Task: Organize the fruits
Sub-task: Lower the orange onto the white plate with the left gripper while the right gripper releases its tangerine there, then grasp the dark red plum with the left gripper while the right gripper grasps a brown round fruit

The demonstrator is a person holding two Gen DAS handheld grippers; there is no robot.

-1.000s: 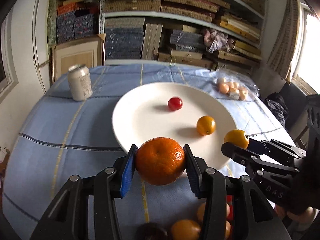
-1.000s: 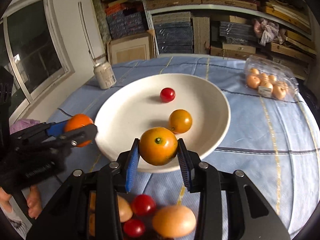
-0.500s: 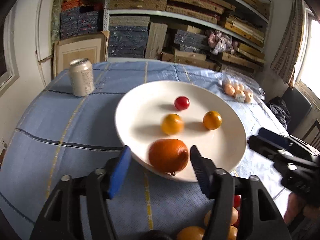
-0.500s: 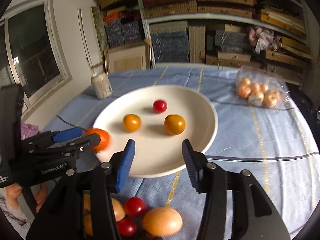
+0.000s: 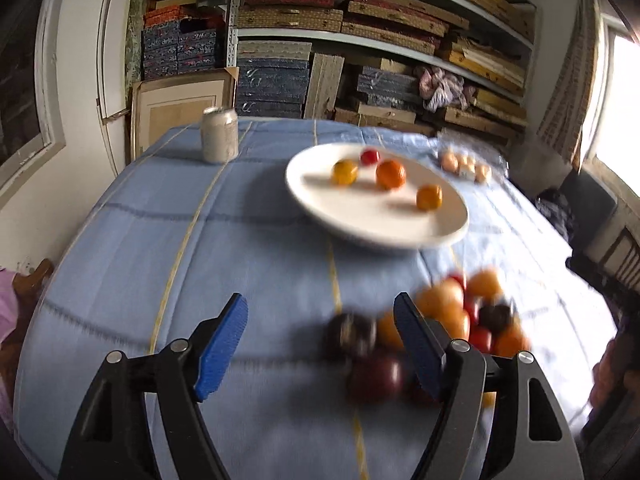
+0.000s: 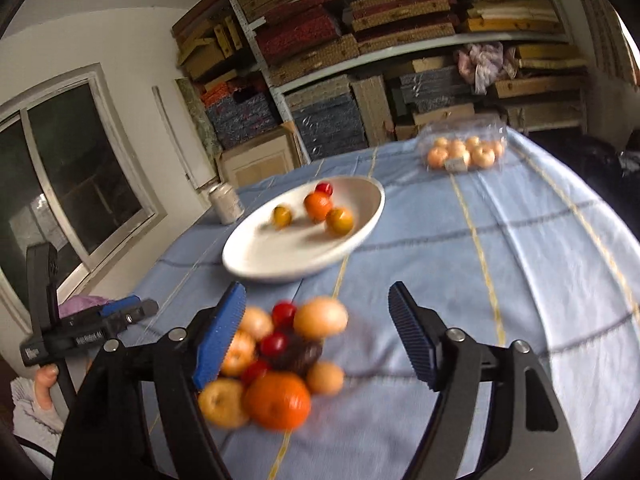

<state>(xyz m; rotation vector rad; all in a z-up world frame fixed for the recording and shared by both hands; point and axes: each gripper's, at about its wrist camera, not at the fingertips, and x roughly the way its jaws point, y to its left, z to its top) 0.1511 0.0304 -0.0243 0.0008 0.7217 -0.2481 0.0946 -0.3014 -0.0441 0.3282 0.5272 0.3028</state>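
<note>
A white plate [image 5: 360, 220] [image 6: 256, 256] on the blue tablecloth holds an orange mandarin [image 5: 390, 174] [image 6: 317, 205], two yellow-orange tomatoes [image 5: 345, 172] [image 5: 429, 197] and a red cherry tomato [image 5: 370, 156]. A blurred pile of loose fruit [image 5: 440, 332] [image 6: 276, 364] lies on the cloth nearer me, with a large mandarin [image 6: 278, 400] in front. My left gripper [image 5: 320, 344] is open and empty, left of the pile. My right gripper [image 6: 316, 332] is open and empty over the pile. The left gripper also shows in the right wrist view [image 6: 120, 312].
A metal can [image 5: 219, 139] [image 6: 226, 203] stands at the far left of the table. A clear plastic pack of small fruits [image 5: 464, 164] [image 6: 464, 152] lies at the far right. Shelves stacked with boxes stand behind the table.
Both grippers let go of their fruit onto the plate, opened, and pulled back from the plate toward the loose fruit pile. The mandarin rolled toward the plate's middle.
</note>
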